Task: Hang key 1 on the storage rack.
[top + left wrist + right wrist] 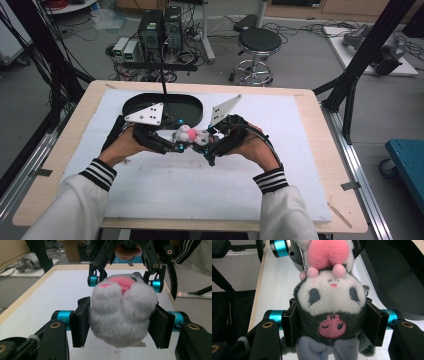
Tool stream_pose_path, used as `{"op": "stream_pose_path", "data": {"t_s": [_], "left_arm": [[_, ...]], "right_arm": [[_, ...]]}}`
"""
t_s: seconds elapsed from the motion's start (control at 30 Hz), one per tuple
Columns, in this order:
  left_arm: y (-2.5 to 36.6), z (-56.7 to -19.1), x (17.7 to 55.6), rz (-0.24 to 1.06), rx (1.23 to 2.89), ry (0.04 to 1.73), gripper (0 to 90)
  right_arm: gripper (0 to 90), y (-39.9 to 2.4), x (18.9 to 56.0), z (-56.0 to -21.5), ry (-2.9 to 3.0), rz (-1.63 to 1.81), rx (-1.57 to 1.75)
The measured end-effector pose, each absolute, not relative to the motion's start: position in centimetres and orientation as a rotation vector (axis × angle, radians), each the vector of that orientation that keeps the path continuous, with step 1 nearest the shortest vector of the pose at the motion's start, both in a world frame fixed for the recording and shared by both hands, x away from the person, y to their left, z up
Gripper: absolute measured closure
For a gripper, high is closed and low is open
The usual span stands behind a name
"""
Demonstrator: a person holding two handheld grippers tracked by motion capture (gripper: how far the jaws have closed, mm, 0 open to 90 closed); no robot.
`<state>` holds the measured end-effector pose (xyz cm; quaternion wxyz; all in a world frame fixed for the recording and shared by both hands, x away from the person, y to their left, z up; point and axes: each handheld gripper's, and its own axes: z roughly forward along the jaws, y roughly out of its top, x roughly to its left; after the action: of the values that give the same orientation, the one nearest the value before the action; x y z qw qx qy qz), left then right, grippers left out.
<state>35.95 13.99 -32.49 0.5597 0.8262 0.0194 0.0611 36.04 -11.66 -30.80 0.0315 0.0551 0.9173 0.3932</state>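
A small plush toy hangs between both grippers above the white mat. In the left gripper view its fluffy white and pink lower body sits between my left gripper's black pads, and both pads touch the fur. In the right gripper view the toy's head, a white face in a dark hood with a pink skull patch, is squeezed by my right gripper. Seen from above, the left gripper and right gripper face each other tip to tip.
A black oval tray lies just behind the grippers on the white foam mat, which covers most of the wooden table. Beyond the table stand a stool, computer cases and black frame posts.
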Motion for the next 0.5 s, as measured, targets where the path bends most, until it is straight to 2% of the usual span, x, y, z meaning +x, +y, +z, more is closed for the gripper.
{"op": "stream_pose_path", "data": {"t_s": [0.4,0.47,0.5], "left_arm": [[13.95,-32.34,35.75,0.161,1.966,0.059,53.1],[13.99,-32.27,35.68,0.161,1.960,0.070,53.4],[14.01,-32.21,35.65,0.166,1.955,0.076,53.5]], "right_arm": [[38.4,-11.62,36.18,-30.92,2.828,1.217,0.166],[36.5,-11.63,36.19,-30.92,2.827,1.225,0.169],[30.2,-11.66,36.18,-30.90,2.814,1.235,0.176]]}}
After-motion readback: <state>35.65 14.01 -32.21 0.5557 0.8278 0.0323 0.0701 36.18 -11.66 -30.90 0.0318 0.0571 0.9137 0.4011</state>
